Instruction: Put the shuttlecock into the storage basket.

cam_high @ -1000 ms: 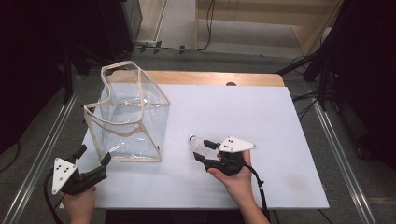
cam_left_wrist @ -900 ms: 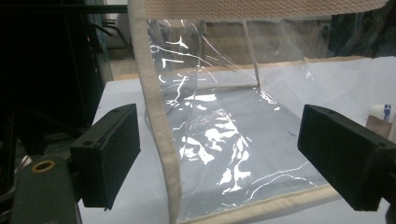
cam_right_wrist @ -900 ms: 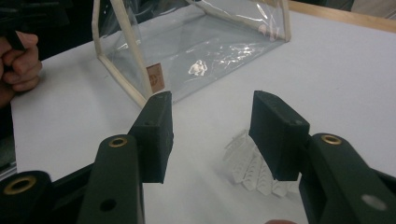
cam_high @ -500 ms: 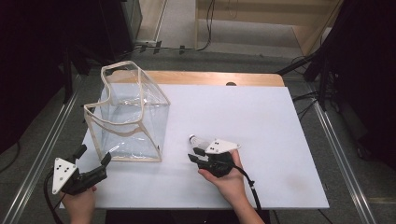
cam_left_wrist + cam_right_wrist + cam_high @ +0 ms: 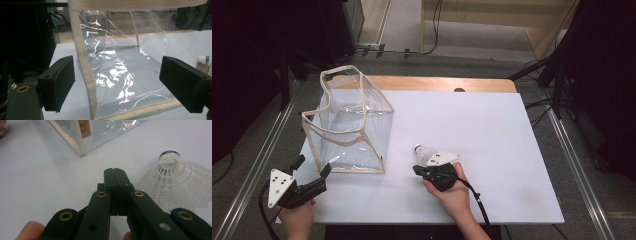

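On the white bench (image 5: 492,130), near its front edge, the right tool (image 5: 418,170) lies low and nearly level, held from behind by the right hand (image 5: 454,192), forearm entering from below. Its jaws have just been closing and now meet flat, nothing between them. The shuttlecock (image 5: 175,182) lies on its side just beside the closed tips, apart from them, cork end pointing away. At the front left corner, the left tool (image 5: 312,167) is open, its pads wide apart, aimed at the clear bag (image 5: 347,125) standing upright close ahead. Left hand (image 5: 297,220) grips it from behind.
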Demonstrator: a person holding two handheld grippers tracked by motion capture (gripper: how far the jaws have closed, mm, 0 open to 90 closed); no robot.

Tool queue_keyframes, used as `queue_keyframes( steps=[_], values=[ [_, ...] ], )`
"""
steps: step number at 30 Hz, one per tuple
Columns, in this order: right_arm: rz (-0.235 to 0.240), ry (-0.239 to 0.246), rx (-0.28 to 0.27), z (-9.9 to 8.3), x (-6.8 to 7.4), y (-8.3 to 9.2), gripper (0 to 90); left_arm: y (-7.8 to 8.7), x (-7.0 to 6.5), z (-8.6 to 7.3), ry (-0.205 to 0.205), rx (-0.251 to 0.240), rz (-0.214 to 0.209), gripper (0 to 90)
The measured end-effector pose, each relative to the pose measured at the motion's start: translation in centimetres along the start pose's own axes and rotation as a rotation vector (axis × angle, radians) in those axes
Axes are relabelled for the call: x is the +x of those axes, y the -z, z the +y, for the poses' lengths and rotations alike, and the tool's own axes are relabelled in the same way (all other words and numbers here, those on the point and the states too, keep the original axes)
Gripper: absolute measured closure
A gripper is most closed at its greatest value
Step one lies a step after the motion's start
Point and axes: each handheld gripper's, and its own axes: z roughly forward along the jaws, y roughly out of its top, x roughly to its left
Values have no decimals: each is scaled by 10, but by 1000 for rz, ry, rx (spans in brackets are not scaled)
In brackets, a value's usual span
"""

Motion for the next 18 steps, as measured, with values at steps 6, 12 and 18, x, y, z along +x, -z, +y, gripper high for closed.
queue_keyframes(
  steps=[6,12,18],
  values=[
    [-22,-19,46,-6,-2,-10,874,0,0,0,1,-1,-1,137],
    [-77,-23,75,-7,-5,-11,874,0,0,0,2,-2,-1,137],
    [-111,-42,82,-9,-14,-8,874,0,0,0,2,-2,-1,137]
  ],
)
